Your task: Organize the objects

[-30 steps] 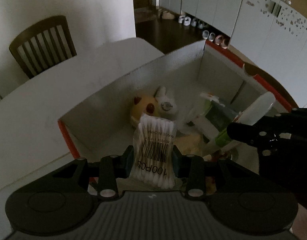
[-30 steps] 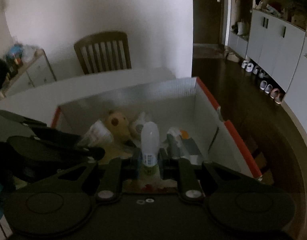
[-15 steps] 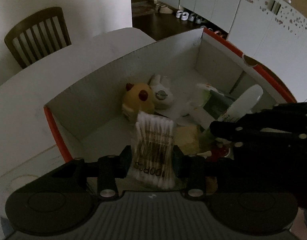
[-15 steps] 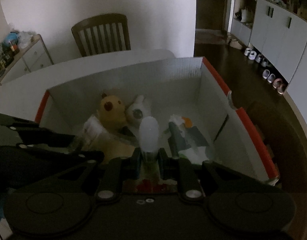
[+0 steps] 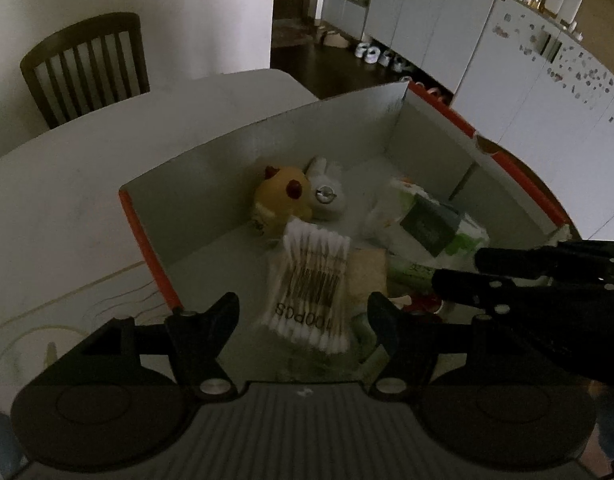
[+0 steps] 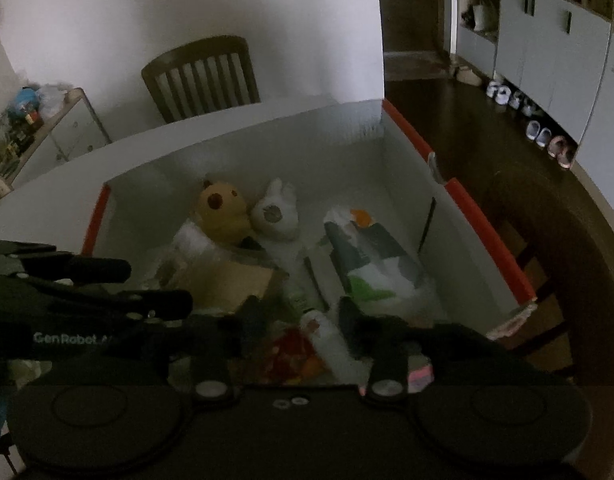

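Observation:
A white box with orange rims (image 5: 147, 236) (image 6: 487, 240) stands on the table. My left gripper (image 5: 305, 306) is open over it. The bag of cotton swabs (image 5: 311, 288) lies loose between its fingers, inside the box. My right gripper (image 6: 299, 314) is open; the white bottle (image 6: 331, 344) lies tilted between its fingers, in the box. A yellow plush (image 5: 283, 198) (image 6: 223, 210) and a white plush (image 5: 327, 196) (image 6: 277, 216) sit at the back of the box. Tissue packs (image 5: 427, 224) (image 6: 371, 256) lie at the right.
A white table (image 5: 87, 168) carries the box. A wooden chair (image 5: 87, 68) (image 6: 201, 76) stands behind it. The right gripper (image 5: 547, 280) shows in the left wrist view; the left gripper (image 6: 87, 292) shows in the right wrist view. Cabinets (image 5: 507, 60) and shoes (image 6: 539, 132) line the right wall.
Both grippers opened. The cotton swab bag dropped from the left gripper into the box. The white bottle tipped over from upright and lies in the box.

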Action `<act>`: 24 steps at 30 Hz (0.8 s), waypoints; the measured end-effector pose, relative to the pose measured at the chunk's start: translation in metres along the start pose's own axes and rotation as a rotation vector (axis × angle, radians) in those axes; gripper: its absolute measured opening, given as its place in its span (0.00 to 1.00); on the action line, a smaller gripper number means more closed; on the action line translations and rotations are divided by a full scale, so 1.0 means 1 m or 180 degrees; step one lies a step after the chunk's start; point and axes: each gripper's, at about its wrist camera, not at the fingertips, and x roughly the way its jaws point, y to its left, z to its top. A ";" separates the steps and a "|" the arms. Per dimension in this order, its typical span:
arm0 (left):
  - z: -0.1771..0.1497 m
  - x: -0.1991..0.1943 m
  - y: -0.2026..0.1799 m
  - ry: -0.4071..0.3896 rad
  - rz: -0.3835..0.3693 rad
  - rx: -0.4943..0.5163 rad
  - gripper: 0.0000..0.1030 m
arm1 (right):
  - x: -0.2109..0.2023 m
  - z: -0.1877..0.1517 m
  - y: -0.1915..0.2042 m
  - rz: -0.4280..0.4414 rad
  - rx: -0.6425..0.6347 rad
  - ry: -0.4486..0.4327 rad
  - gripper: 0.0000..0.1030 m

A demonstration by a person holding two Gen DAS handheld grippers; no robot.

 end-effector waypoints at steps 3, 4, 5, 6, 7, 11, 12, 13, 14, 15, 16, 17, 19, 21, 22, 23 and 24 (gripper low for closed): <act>-0.003 -0.009 0.001 -0.0067 -0.0032 0.0011 0.69 | -0.011 0.000 -0.001 0.0029 0.0031 -0.0077 0.60; -0.003 -0.012 0.001 -0.0083 -0.0041 0.0010 0.69 | -0.015 0.000 -0.002 0.0028 0.0042 -0.0094 0.60; -0.004 -0.015 0.001 -0.0104 -0.0062 0.0008 0.69 | -0.019 0.000 -0.002 0.0031 0.0053 -0.0111 0.60; -0.004 -0.019 0.002 -0.0126 -0.0080 0.0007 0.69 | -0.023 -0.001 -0.002 0.0039 0.0064 -0.0132 0.60; -0.005 -0.023 0.002 -0.0154 -0.0090 0.0009 0.70 | -0.028 -0.001 -0.001 0.0048 0.0067 -0.0155 0.60; -0.010 -0.039 0.004 -0.0248 -0.0149 0.0024 0.71 | -0.045 -0.004 0.004 0.0063 0.0043 -0.0241 0.60; -0.011 -0.043 0.004 -0.0267 -0.0161 0.0023 0.71 | -0.049 -0.005 0.006 0.0068 0.0039 -0.0261 0.60; -0.013 -0.047 0.005 -0.0291 -0.0181 0.0023 0.71 | -0.053 -0.006 0.009 0.0072 0.0038 -0.0278 0.60; -0.014 -0.051 0.005 -0.0307 -0.0200 0.0025 0.71 | -0.057 -0.007 0.012 0.0083 0.0040 -0.0293 0.60; -0.015 -0.056 0.006 -0.0327 -0.0215 0.0030 0.71 | -0.060 -0.008 0.015 0.0094 0.0035 -0.0308 0.60; -0.017 -0.060 0.006 -0.0357 -0.0222 0.0045 0.71 | -0.065 -0.009 0.018 0.0091 0.0026 -0.0332 0.60; -0.019 -0.065 0.006 -0.0399 -0.0221 0.0070 0.71 | -0.069 -0.010 0.020 0.0086 0.0017 -0.0354 0.60; -0.023 -0.076 0.006 -0.0496 -0.0184 0.0120 0.71 | -0.076 -0.012 0.025 0.0091 -0.0005 -0.0392 0.60; -0.027 -0.086 0.007 -0.0565 -0.0192 0.0165 0.71 | -0.083 -0.015 0.031 0.0051 -0.0033 -0.0444 0.60; -0.028 -0.090 0.008 -0.0593 -0.0193 0.0188 0.71 | -0.086 -0.016 0.033 0.0048 -0.0037 -0.0464 0.60; -0.030 -0.095 0.008 -0.0622 -0.0196 0.0214 0.71 | -0.089 -0.017 0.034 0.0047 -0.0037 -0.0485 0.60; -0.031 -0.099 0.009 -0.0648 -0.0203 0.0239 0.71 | -0.093 -0.018 0.037 0.0038 -0.0039 -0.0513 0.60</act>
